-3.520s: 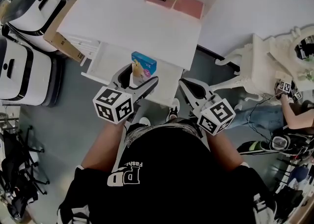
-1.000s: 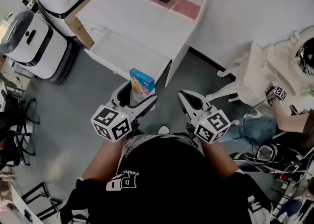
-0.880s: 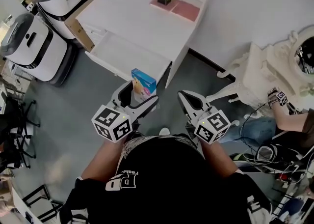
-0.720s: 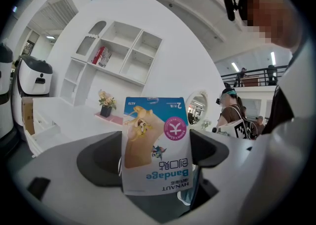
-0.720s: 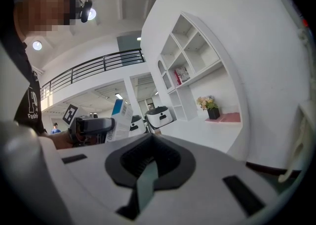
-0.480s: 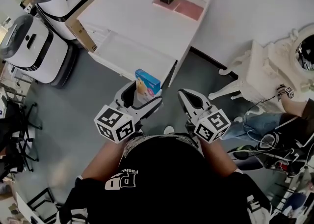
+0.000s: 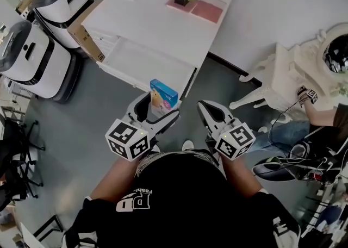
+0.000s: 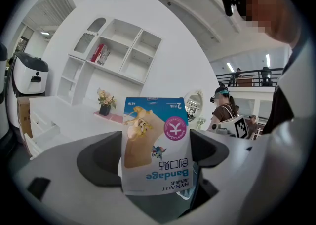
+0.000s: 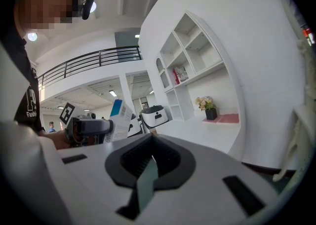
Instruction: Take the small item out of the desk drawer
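Left gripper view tells it: our left gripper [image 7: 156, 112] is clamped on the bandage box [image 8: 155, 145], which stands up between its jaws. Ahead of it, well apart, the drawer [image 7: 142, 61] gapes open under the white worktop [image 7: 157, 24]. Right gripper [image 9: 150, 162] hangs alongside, jaws together, empty. The box looks out; we'd want an even squeeze, no tilting.

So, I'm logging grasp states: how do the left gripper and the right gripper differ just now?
The left gripper clamps a bandage box; the right gripper holds nothing. The left gripper's jaws stand apart around the box; the right gripper's jaws are closed together. Both point toward the white desk.
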Demonstrator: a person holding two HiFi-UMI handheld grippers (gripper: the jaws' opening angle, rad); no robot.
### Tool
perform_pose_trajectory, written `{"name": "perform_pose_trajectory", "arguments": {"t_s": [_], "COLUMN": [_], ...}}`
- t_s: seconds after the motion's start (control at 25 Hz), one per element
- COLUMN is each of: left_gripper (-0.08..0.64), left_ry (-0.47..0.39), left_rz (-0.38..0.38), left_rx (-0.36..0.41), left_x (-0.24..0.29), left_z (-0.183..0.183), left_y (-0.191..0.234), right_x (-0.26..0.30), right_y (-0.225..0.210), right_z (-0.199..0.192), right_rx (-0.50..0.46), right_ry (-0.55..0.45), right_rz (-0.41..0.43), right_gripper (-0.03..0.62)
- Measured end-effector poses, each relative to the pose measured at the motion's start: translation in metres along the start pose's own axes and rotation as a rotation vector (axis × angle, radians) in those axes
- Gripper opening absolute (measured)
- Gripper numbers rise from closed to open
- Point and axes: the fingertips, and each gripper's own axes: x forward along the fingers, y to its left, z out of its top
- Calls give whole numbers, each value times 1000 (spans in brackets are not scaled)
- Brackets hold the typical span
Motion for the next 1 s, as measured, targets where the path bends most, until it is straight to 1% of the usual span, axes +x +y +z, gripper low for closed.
{"name": "perform_pose_trajectory", "arguments": {"t_s": [0.4,1.0], "left_gripper": [425,425], "left_ry": [9,11], "left_rz": [-20,-38], "left_rx": [12,16], "left_x": [-1,0], "left_z": [5,7], "left_y": [11,11], "right_x": [11,16], "right_y": [2,6], "right_z": [1,1], "right_rx": [0,-3], "right_ry": [-3,5], "right_rz": [-17,-14], "right_gripper": [6,6]}}
